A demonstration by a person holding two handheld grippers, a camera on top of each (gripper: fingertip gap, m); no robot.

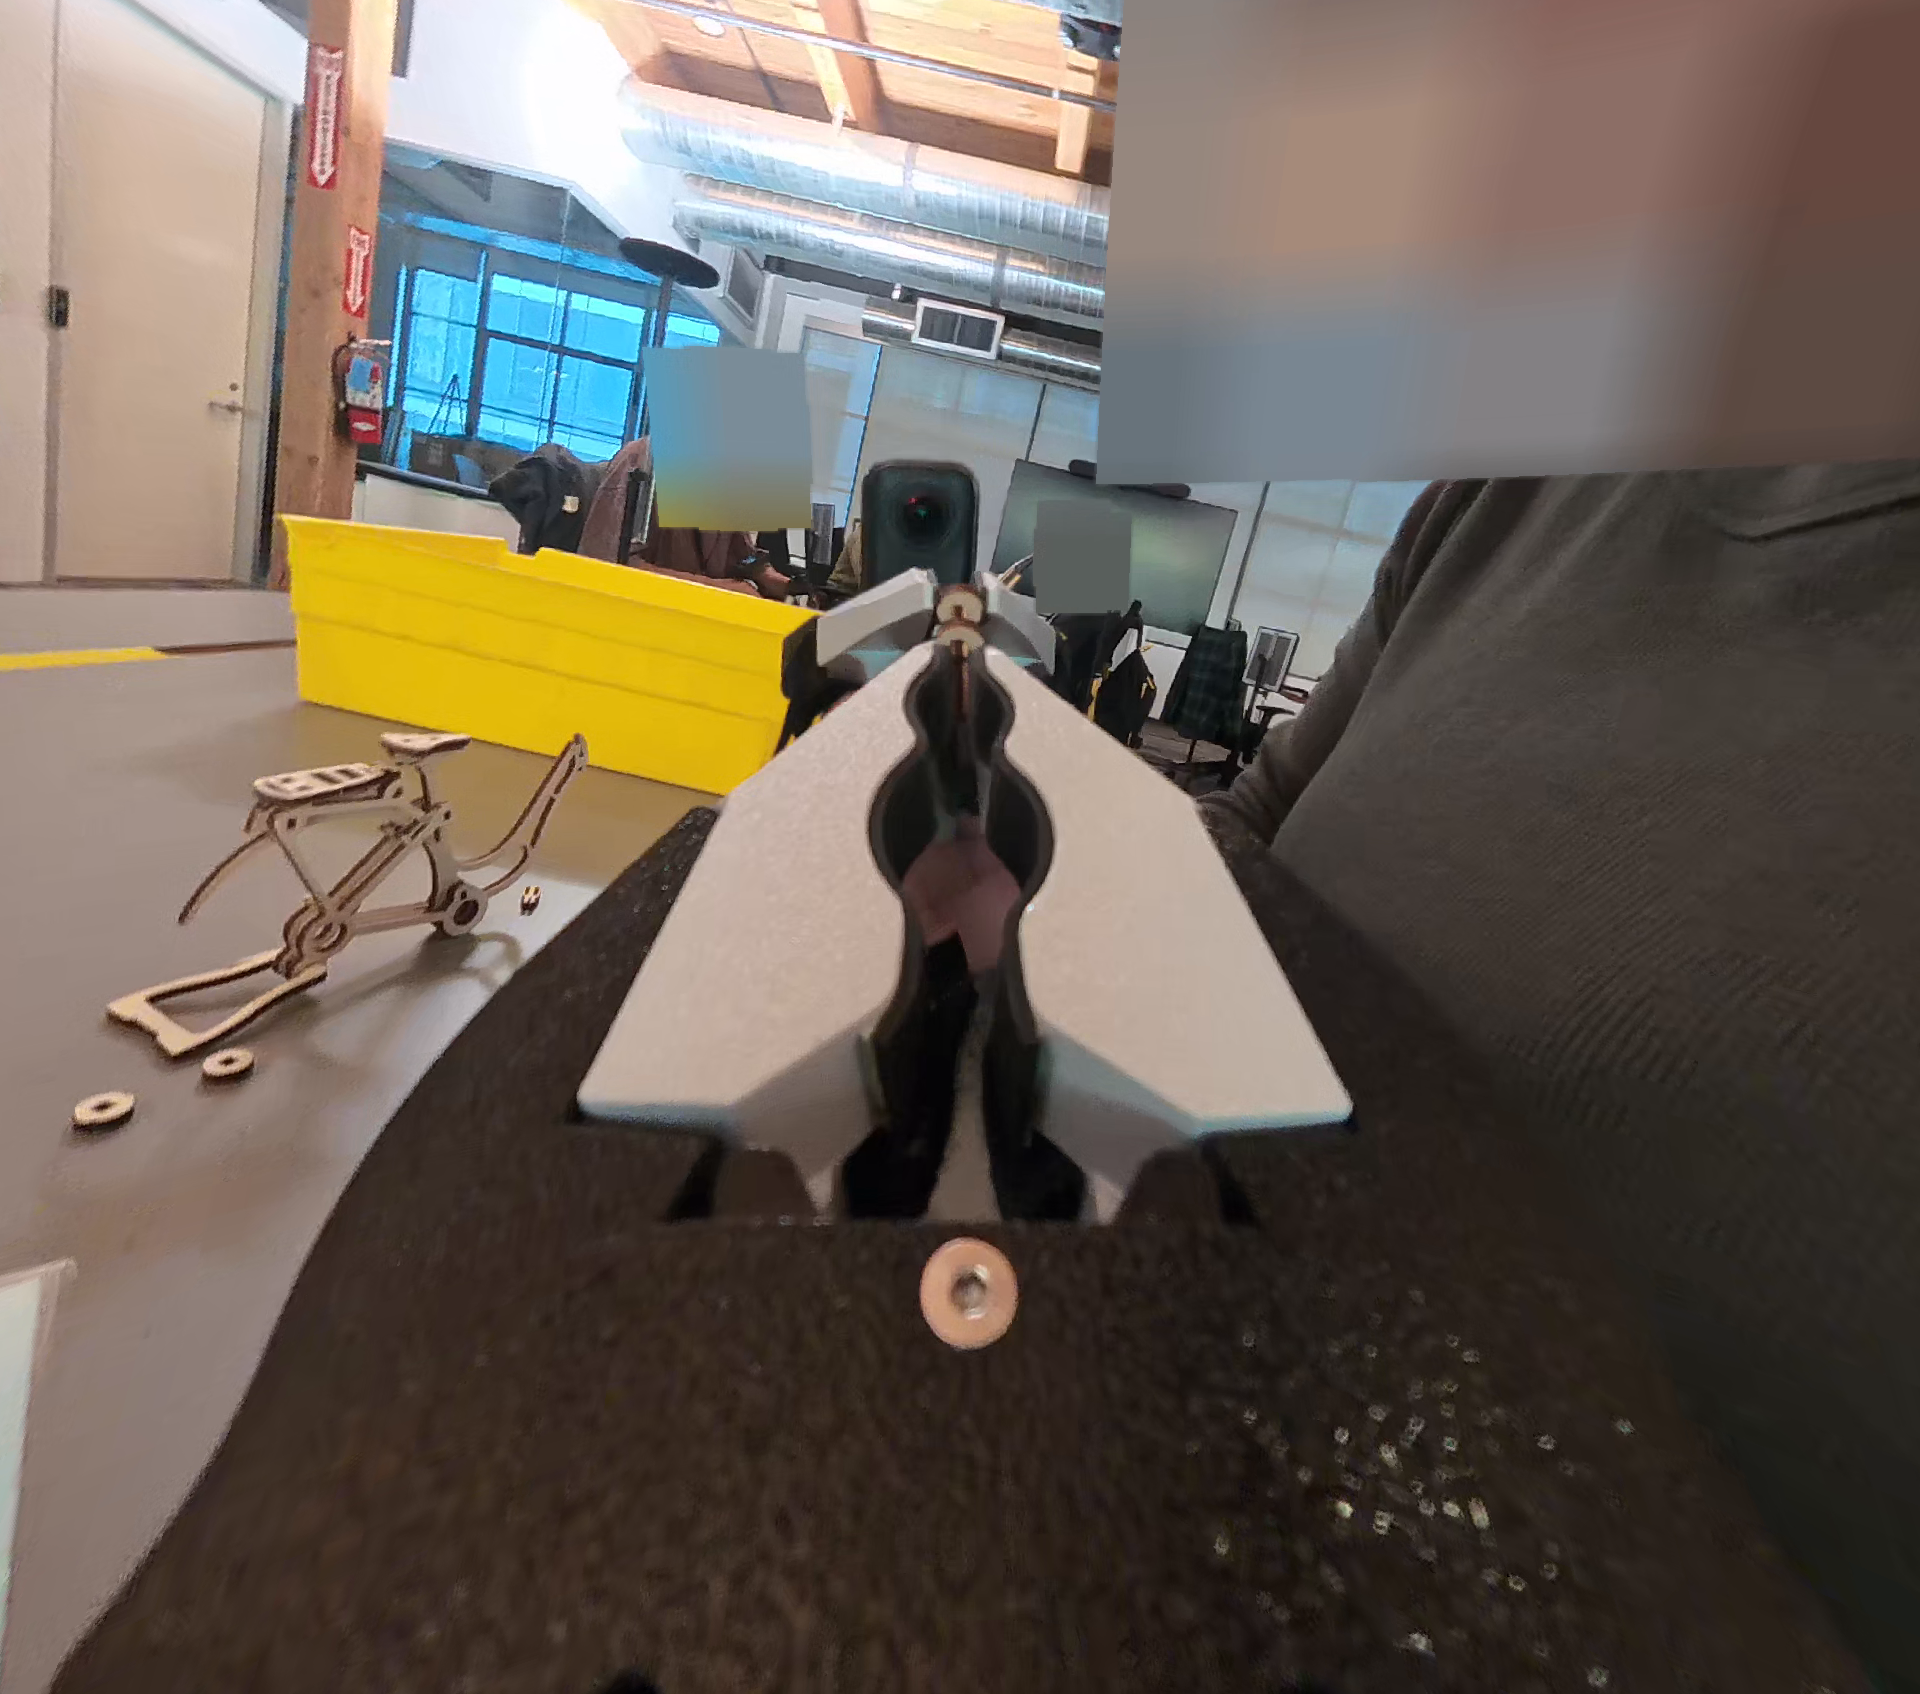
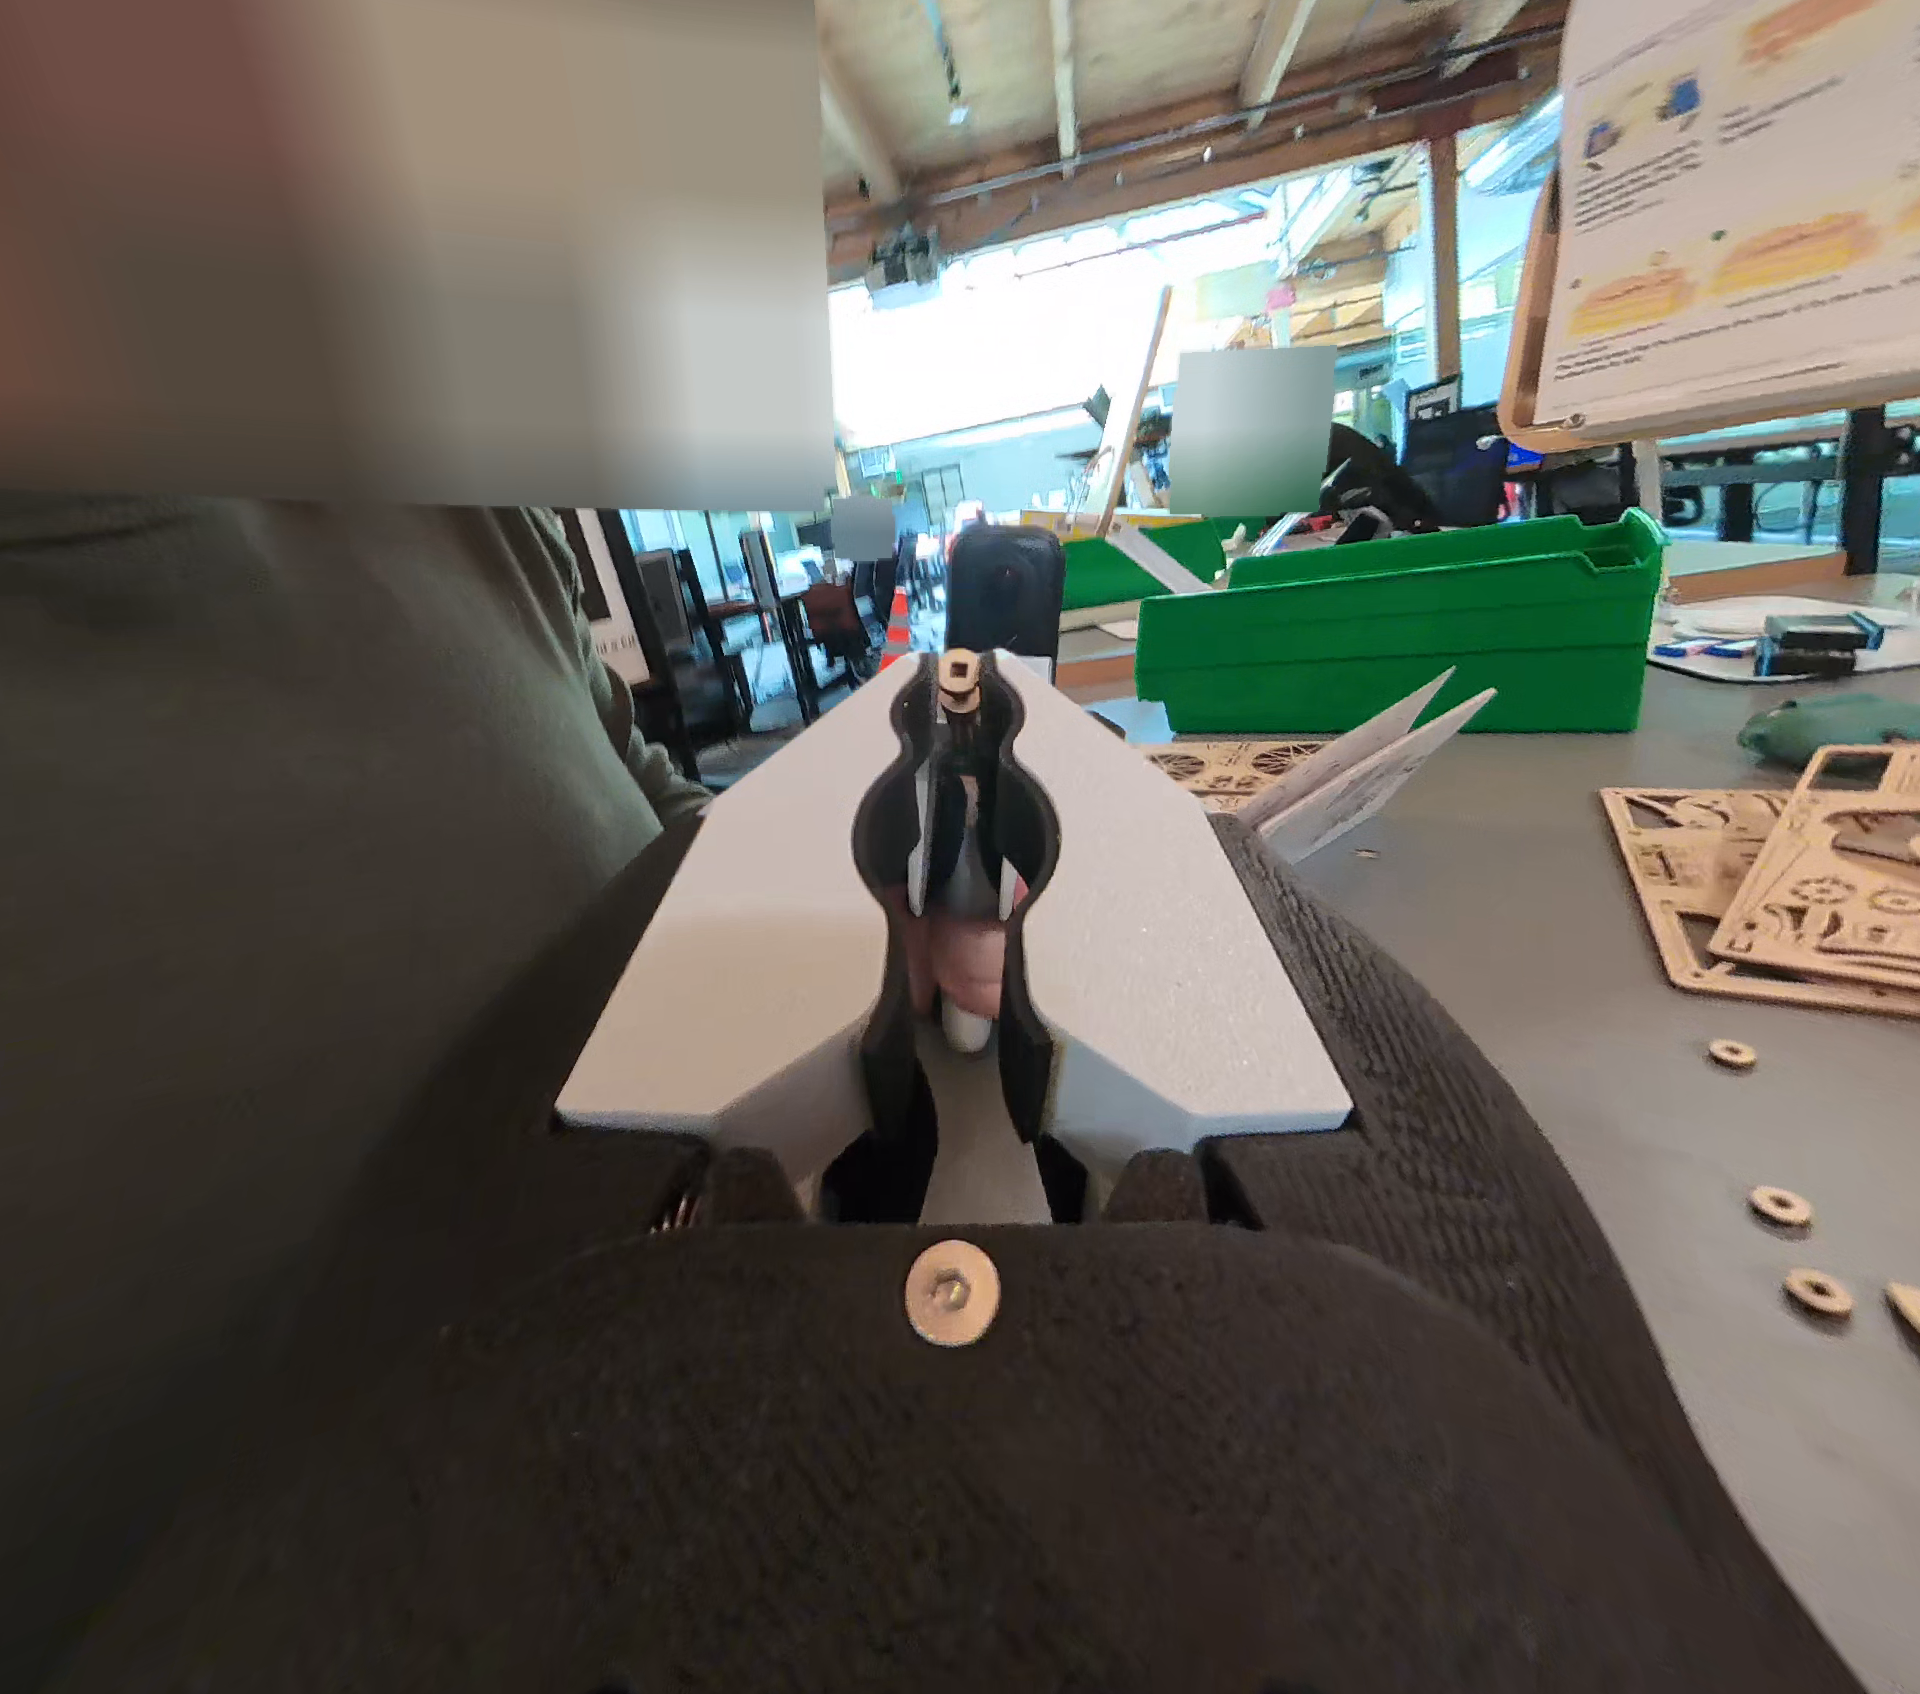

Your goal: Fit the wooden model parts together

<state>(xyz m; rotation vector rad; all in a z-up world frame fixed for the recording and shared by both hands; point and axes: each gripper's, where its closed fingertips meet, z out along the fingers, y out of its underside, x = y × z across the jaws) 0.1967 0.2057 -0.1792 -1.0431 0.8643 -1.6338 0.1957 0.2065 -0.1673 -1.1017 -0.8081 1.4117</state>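
Observation:
My left gripper (image 1: 958,665) is shut on a small wooden part (image 1: 958,636) at its tip, held up in the air. The right gripper's grey fingers (image 1: 873,618) face it tip to tip and pinch a small round wooden piece (image 1: 962,605) against that part. In the right wrist view my right gripper (image 2: 961,694) is shut on a small wooden piece with a square hole (image 2: 958,668). The left gripper's black camera body (image 2: 1006,595) stands just behind it. A partly built wooden bicycle frame (image 1: 343,875) lies on the table to the left.
Loose wooden washers (image 1: 227,1063) lie by the frame, and more washers (image 2: 1779,1205) lie on the right. Laser-cut wooden sheets (image 2: 1808,896) are stacked at right. A yellow bin (image 1: 520,657), a green bin (image 2: 1392,636), a folded leaflet (image 2: 1361,761) and a propped instruction sheet (image 2: 1745,86) stand around. A person's dark-sleeved torso is close by. My two grippers' fingertips are within a few centimetres of each other.

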